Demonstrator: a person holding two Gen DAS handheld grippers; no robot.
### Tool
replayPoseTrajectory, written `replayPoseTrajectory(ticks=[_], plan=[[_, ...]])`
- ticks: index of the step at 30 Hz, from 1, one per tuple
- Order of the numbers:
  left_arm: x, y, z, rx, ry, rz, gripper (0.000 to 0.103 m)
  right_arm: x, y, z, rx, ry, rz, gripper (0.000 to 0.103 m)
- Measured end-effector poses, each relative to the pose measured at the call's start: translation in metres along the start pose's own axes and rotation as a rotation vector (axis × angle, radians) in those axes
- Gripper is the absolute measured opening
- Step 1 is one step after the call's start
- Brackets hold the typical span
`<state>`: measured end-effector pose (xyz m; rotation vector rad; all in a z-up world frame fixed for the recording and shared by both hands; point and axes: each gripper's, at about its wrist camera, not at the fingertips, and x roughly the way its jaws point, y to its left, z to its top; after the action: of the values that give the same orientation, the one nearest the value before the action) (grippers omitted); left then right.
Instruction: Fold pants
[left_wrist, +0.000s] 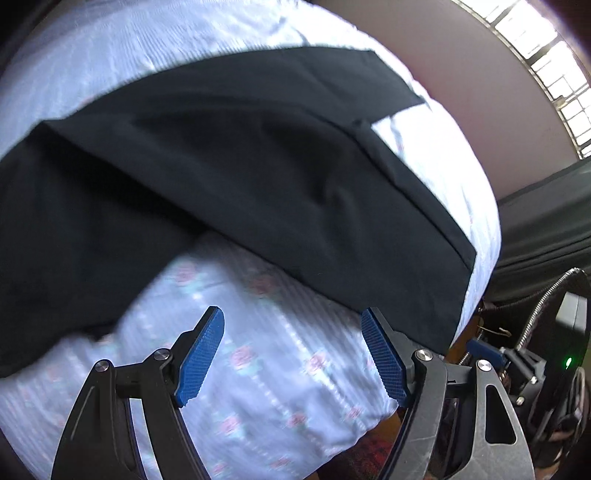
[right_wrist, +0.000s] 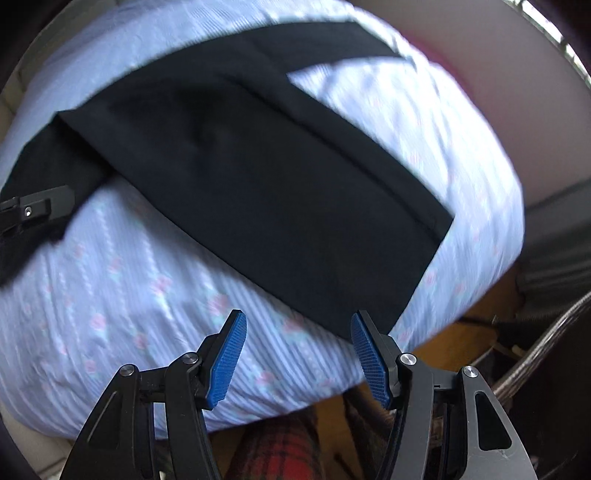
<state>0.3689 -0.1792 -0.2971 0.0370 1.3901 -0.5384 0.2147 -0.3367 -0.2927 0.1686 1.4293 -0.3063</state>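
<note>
Black pants (left_wrist: 236, 177) on floral sheet (left_wrist: 266, 369); L tongs (left_wrist: 291, 354), R tongs (right_wrist: 297, 354) apart, empty.

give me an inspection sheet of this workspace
surface: bed sheet, pale blue with small flowers, wrinkled
job's things: black pants spread flat on the sheet, legs splayed apart, one hem near the right tongs
clutter: nothing seen on the sheet
grippers: left tongs open, empty, above the sheet; right tongs open, empty
cables: metal hose at the bed's right edge
surroundings: window, plain wall, red plaid cloth below the bed edge
</note>
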Motion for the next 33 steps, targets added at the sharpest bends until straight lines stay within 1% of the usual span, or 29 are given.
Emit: replayPoseTrajectory(ticks=[4, 6, 7, 9, 11, 13, 14, 15, 16, 17, 18, 19, 21, 23, 26, 28, 30, 33], plan=[[0.036, -0.003, 0.009, -0.050, 0.067, -0.017, 0.076, 0.033, -0.016, 0.001, 0.043, 0.071, 0.000, 0.059], [0.053, -0.001, 0.013, -0.087, 0.103, -0.028, 0.076, 0.043, -0.021, 0.003, 0.052, 0.090, 0.010, 0.059], [0.059, -0.001, 0.014, -0.096, 0.114, -0.034, 0.076, 0.047, -0.023, 0.004, 0.052, 0.095, -0.003, 0.059], [0.074, -0.002, 0.018, -0.097, 0.139, -0.019, 0.075, 0.056, -0.026, 0.007, 0.057, 0.100, -0.018, 0.059], [0.083, -0.004, 0.022, -0.095, 0.148, -0.009, 0.075, 0.066, -0.028, 0.011, 0.072, 0.118, -0.019, 0.059], [0.086, -0.006, 0.026, -0.091, 0.150, -0.003, 0.072, 0.075, -0.028, 0.015, 0.080, 0.124, -0.021, 0.059], [0.085, -0.008, 0.027, -0.084, 0.145, -0.006, 0.059, 0.078, -0.028, 0.016, 0.080, 0.124, -0.025, 0.059], [0.083, -0.010, 0.029, -0.074, 0.146, -0.016, 0.038, 0.081, -0.029, 0.018, 0.084, 0.123, -0.026, 0.059], [0.080, -0.012, 0.030, -0.065, 0.150, -0.026, 0.026, 0.082, -0.031, 0.019, 0.092, 0.121, -0.022, 0.058], [0.076, -0.014, 0.033, -0.053, 0.151, -0.047, 0.011, 0.082, -0.033, 0.019, 0.103, 0.115, -0.013, 0.055], [0.068, -0.018, 0.036, -0.038, 0.145, -0.070, 0.010, 0.079, -0.036, 0.018, 0.124, 0.098, 0.003, 0.042], [0.063, -0.020, 0.038, -0.031, 0.137, -0.077, 0.010, 0.076, -0.041, 0.018, 0.144, 0.088, 0.015, 0.025], [0.043, -0.029, 0.044, -0.005, 0.106, -0.100, 0.008, 0.068, -0.051, 0.018, 0.181, 0.077, 0.032, 0.009], [0.026, -0.036, 0.052, 0.017, 0.076, -0.106, 0.008, 0.054, -0.060, 0.019, 0.212, 0.040, 0.025, 0.003], [-0.007, -0.044, 0.073, 0.010, 0.015, -0.154, 0.008, 0.011, -0.078, 0.034, 0.264, -0.080, -0.009, 0.002], [-0.017, -0.053, 0.097, 0.009, -0.010, -0.166, 0.008, -0.021, -0.092, 0.053, 0.294, -0.175, -0.015, 0.002], [-0.033, -0.057, 0.118, -0.004, -0.052, -0.180, 0.006, -0.055, -0.106, 0.080, 0.312, -0.279, -0.016, 0.002], [-0.049, -0.059, 0.148, -0.007, -0.097, -0.165, 0.006, -0.082, -0.110, 0.112, 0.294, -0.326, 0.002, 0.003]])
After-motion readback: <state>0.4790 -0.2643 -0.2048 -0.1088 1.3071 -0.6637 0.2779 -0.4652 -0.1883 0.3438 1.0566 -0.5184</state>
